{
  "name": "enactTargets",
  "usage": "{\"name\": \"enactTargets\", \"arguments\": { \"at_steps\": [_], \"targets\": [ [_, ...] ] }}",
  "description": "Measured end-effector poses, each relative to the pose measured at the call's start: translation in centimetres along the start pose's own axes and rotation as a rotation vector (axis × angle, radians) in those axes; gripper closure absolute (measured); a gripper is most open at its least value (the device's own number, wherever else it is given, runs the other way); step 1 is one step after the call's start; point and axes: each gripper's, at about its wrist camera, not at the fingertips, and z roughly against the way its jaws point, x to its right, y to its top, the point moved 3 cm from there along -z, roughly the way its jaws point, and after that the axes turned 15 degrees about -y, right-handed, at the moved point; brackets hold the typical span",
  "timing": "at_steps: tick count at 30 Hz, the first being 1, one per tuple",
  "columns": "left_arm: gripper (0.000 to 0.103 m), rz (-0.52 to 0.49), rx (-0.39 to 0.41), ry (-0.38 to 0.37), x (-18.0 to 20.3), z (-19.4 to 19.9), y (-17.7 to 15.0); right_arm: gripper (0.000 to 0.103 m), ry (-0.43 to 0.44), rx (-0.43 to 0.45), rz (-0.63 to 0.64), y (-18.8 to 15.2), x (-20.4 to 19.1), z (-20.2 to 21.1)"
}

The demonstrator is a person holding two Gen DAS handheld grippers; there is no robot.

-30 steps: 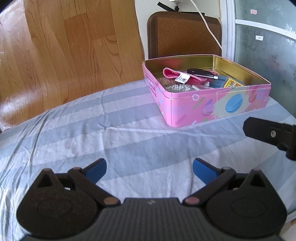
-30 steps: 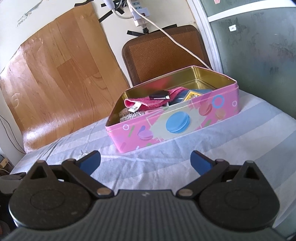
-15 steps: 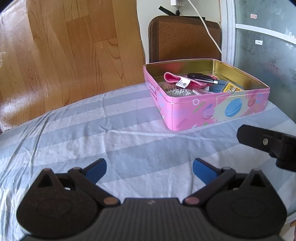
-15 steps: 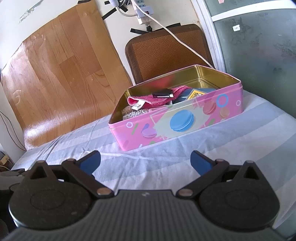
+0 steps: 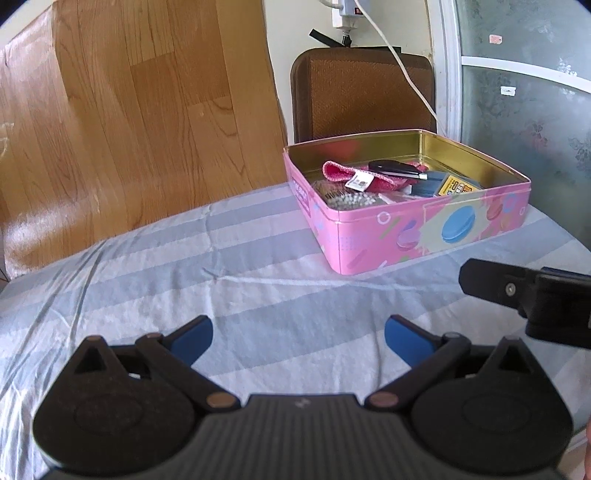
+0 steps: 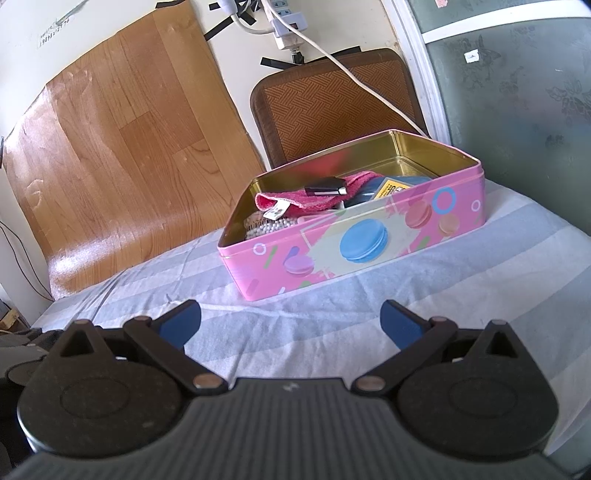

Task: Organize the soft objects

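Both the left gripper (image 5: pixel 297 338) and right gripper (image 6: pixel 290 321) gape empty short of the pink tin (image 6: pixel 369 251), whose pink cloth (image 6: pixel 314 199) seems already stowed, so little looks left.

Pink cloth (image 5: pixel 341 173) crumpled inside tin (image 5: pixel 424 236)

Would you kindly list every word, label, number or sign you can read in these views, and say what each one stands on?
None can be read with certainty.
White tag on the pink cloth: print too small.
Yellow label on the blue item in the pink tin: blurred.
Pale lettering on the tin's short side: blurred.
Writing on the wall above the wood-pattern sheet: too small.
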Motion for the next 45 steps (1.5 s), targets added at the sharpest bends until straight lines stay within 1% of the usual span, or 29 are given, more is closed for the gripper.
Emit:
{"name": "enactTargets", "arguments": {
  "at_steps": [4,16,31,45],
  "targets": [
    [0.000,-0.018,0.009,0.016,0.27,0.18,0.07,0.000,0.000,0.002,0.002,0.03,0.02,0.03],
    [0.000,-0.028,0.023,0.022,0.63,0.62,0.18,0.000,0.002,0.005,0.003,0.09,0.01,0.14],
    [0.000,-0.034,0.013,0.020,0.81,0.60,0.07,0.000,0.001,0.005,0.003,0.13,-0.20,0.16],
    [0.000,-0.037,-0.001,0.004,0.67,0.59,0.02,0.000,0.002,0.002,0.002,0.12,-0.20,0.11]
  ]
}}
